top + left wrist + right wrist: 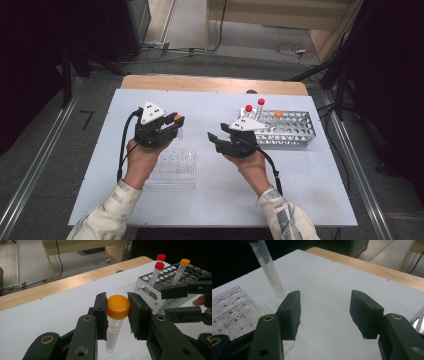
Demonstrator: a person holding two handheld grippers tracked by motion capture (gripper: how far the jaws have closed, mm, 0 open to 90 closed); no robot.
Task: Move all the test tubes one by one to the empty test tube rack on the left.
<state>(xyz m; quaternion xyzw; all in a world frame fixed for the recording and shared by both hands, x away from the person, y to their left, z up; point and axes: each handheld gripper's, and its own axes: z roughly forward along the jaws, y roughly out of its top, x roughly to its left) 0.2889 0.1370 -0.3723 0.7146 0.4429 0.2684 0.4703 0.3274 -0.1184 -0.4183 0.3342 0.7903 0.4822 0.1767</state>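
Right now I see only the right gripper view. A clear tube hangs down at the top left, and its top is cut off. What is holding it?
Observer: The left gripper holds the tube; its jaws are shut on the orange cap.
Operator: Are there other tubes on the table?
Observer: Yes, three stand in the metal rack: a red-capped tube, a second red cap behind it, and an orange-capped tube.
Operator: Does the held tube hang over the clear rack?
Observer: In the high view it seems to hang just past the far edge of the clear rack, not over its holes.
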